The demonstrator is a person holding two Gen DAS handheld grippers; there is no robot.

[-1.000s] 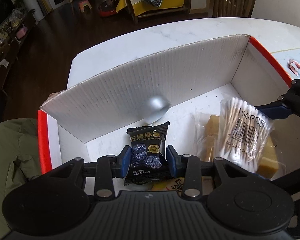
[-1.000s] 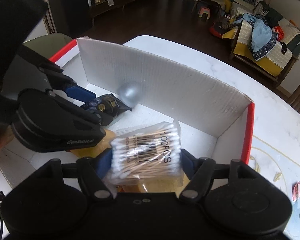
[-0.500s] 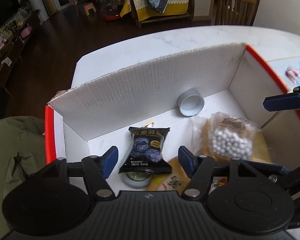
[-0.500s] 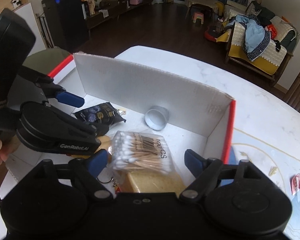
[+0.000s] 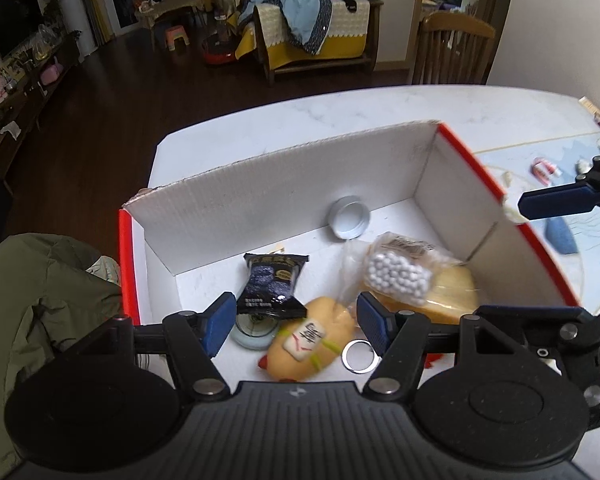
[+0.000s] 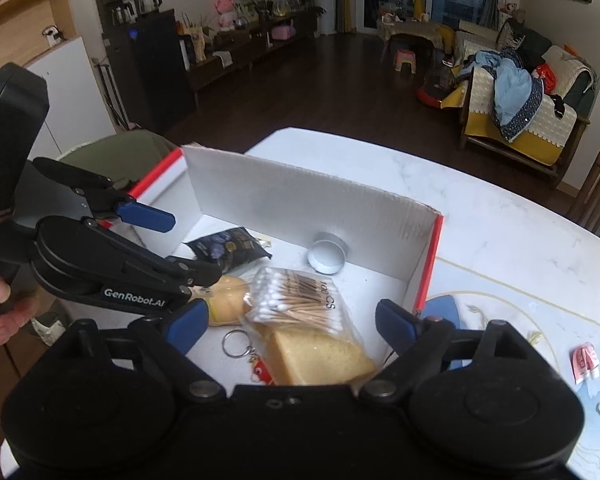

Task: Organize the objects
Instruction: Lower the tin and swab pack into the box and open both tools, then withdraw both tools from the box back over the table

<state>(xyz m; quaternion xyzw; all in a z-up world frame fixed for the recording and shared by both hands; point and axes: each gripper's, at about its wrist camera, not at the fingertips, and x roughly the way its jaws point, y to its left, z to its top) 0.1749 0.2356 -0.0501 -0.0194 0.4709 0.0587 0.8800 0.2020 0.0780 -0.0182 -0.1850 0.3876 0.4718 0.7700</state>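
Note:
A white cardboard box with red edges (image 5: 284,184) (image 6: 300,204) stands on the marble table. Inside lie a black snack packet (image 5: 270,286) (image 6: 228,249), a bag of cotton swabs (image 5: 400,272) (image 6: 296,296) on a wrapped bread slice (image 5: 450,292) (image 6: 320,356), a grey lid (image 5: 349,222) (image 6: 327,256), a yellow plush toy (image 5: 308,338) (image 6: 224,298) and a key ring (image 5: 358,356) (image 6: 234,343). My left gripper (image 5: 296,322) is open and empty above the packet and toy. My right gripper (image 6: 290,326) is open and empty above the swabs.
A green jacket (image 5: 40,292) lies left of the box. A blue patterned mat (image 6: 520,332) with small packets (image 6: 586,362) lies right of the box. A wooden chair (image 5: 452,50) stands behind the table.
Both grippers opened, let go of the snack packet and the cotton swabs, and pulled up and back. The packet and swabs now lie in the box. The grey lid came to rest by the far wall.

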